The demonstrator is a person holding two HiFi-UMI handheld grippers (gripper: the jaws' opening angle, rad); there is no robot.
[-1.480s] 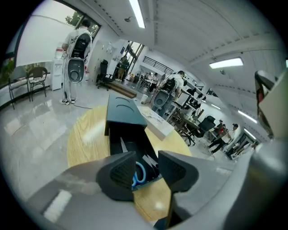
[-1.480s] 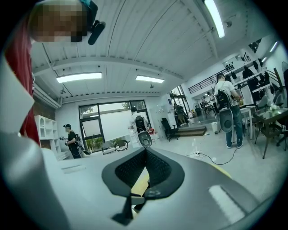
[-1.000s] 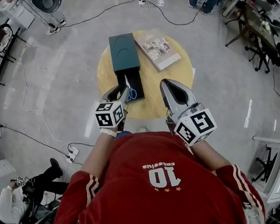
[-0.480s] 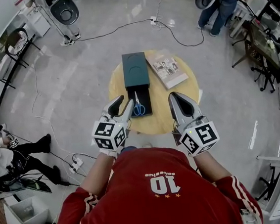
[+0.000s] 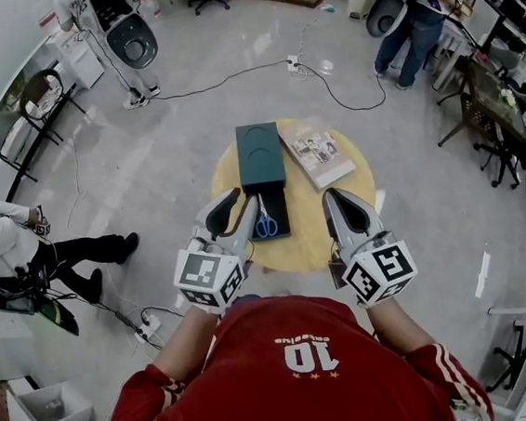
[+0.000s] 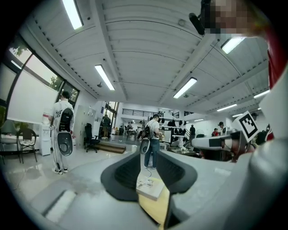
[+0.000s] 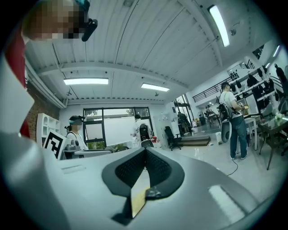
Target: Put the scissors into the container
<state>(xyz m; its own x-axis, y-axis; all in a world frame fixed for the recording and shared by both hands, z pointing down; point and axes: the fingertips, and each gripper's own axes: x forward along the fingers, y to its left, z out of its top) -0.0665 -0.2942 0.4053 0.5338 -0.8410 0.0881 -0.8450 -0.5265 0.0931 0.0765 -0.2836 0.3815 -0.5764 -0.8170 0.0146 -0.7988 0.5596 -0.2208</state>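
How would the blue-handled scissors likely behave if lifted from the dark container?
The scissors look rigid, metal-bladed, so probably won't flop. Lying flat in the container, they seem unlikely to roll. The thin blades may slip; the looped blue handles look easier to grip.

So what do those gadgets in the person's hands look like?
Both are pale grey, tapering shells with black ribbed lining inside the jaws: the left gripper and right gripper. Each carries a white cube with black square markers at the back. The left jaws are closing, nothing between them. The sleeves are red with white stripes.
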